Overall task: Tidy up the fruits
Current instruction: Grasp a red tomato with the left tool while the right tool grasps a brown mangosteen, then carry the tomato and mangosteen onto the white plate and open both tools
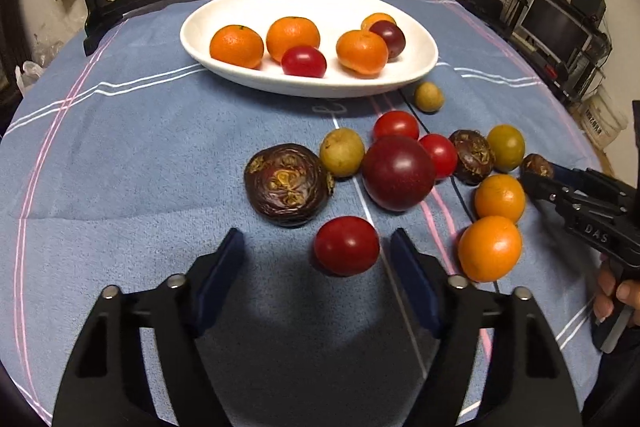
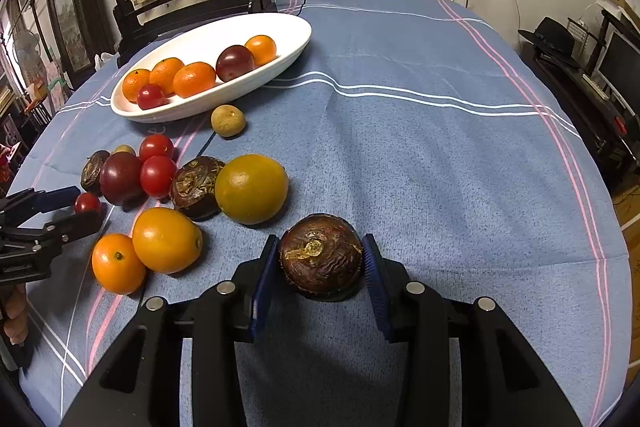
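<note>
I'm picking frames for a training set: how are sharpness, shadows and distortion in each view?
Left wrist: sharp throughout, a soft shadow under the red tomato, the tablecloth stripes bowed by the fisheye, corners vignetted black. Right wrist: equally sharp, a dark shadow beneath the brown fruit, the same bowing, glints on the oranges.

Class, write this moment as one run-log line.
left tool: open, red tomato between pads | right tool: shut on dark brown fruit | bowl: six fruits

The left gripper points steeply down, its 2 blue pads apart and pressing on nothing. The right gripper also tilts down, both pads closed against a dark round fruit. A hand holds its handle.
</note>
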Demonstrator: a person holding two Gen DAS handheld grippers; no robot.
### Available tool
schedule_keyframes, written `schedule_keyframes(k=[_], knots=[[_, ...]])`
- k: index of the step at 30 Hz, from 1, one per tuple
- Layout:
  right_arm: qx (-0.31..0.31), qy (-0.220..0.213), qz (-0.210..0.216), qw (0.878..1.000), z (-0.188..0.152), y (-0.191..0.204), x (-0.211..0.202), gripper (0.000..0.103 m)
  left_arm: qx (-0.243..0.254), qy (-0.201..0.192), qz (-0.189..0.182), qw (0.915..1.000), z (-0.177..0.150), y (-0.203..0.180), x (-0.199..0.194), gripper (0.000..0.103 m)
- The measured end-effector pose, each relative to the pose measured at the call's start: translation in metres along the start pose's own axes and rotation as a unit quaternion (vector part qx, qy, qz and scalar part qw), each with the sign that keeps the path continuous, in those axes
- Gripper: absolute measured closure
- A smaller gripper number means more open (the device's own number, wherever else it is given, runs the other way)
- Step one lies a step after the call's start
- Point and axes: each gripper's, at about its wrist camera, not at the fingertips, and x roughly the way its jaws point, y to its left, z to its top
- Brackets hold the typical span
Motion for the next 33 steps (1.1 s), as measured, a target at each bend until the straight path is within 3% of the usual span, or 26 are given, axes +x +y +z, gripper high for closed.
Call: schedule_keyframes(k=[5,7,18,23,33], knots=[[0.002,-0.002,0.003,1.000,0.000,-0.001,-0.001,0.061,0.010,-0.007,0.011,0.9999,0.002,-0.007,0.001,0.057],[0.005,-0.003,0.005,1.000,0.000,-0.002,-0.001,0.061,0.010,-0.004,-0.007,0.9999,0.002,-0.008,0.000,0.072],[0.068,-0.033,0.046,0.996,0.005,-0.021,-0.018,0.061,-0.018,-0.012,-0.015,0.9996,-0.006,0.012,-0.022,0.073],[0.052,-0.043,0.071,0.995,0.012,-0.005,-0.029,0.061,-0.015,-0.031,-0.012,0.9993,0.000,0.022,-0.041,0.073],[-0.028,-0.075,0.087,0.993,0.073,0.051,-0.041,0.061,-0.004,-0.070,-0.009,0.9975,0.072,0.029,-0.051,0.073]])
